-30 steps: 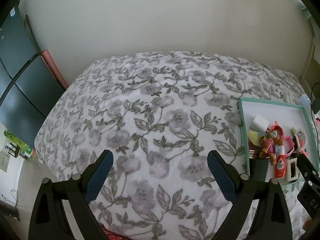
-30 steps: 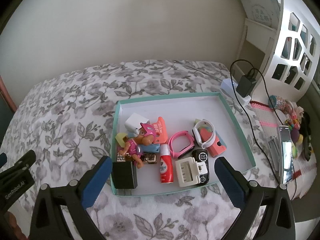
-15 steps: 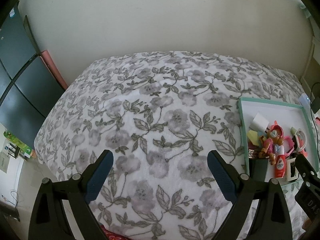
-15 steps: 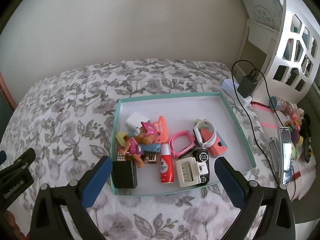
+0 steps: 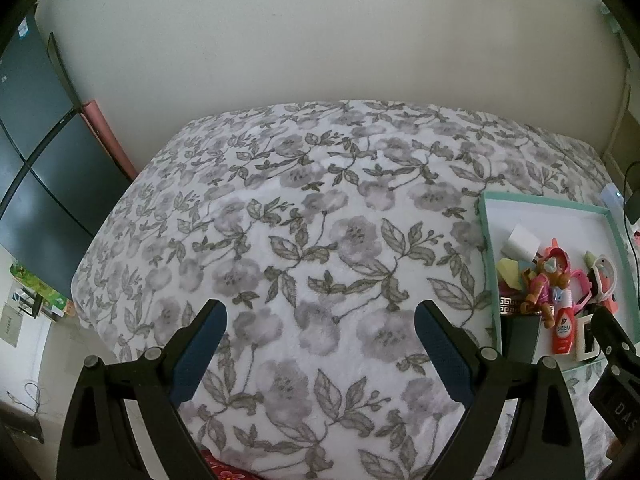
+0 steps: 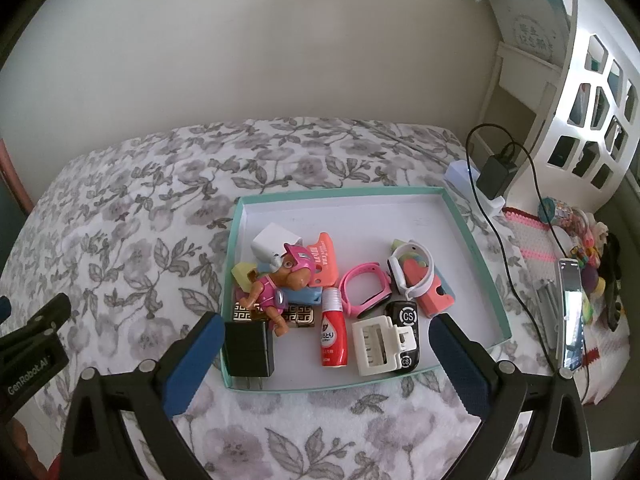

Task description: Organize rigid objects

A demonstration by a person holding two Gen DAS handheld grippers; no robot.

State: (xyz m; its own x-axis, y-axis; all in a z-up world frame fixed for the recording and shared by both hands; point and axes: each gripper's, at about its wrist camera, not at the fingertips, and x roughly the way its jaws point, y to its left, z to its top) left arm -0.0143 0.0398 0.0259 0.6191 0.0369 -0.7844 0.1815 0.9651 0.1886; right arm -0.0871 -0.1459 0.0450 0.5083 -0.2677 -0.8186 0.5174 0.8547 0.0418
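Note:
A teal-rimmed white tray (image 6: 460, 216) lies on the flowered bedspread (image 5: 312, 240). It holds a pink toy figure (image 6: 280, 284), a black plug adapter (image 6: 248, 350), a small red bottle (image 6: 333, 334), a white hair clip (image 6: 380, 346), a pink watch band (image 6: 362, 290), a white watch band (image 6: 412, 270) and several other small items. My right gripper (image 6: 326, 354) hovers open over the tray's near edge, nothing between its pads. My left gripper (image 5: 320, 338) stands open above bare bedspread, left of the tray (image 5: 490, 240).
To the right of the tray lie a black charger with cable (image 6: 494, 170), a phone (image 6: 572, 316) and a pile of colourful toys (image 6: 592, 248). A white lattice shelf (image 6: 588, 92) stands behind. A dark cabinet (image 5: 28, 160) stands left of the bed.

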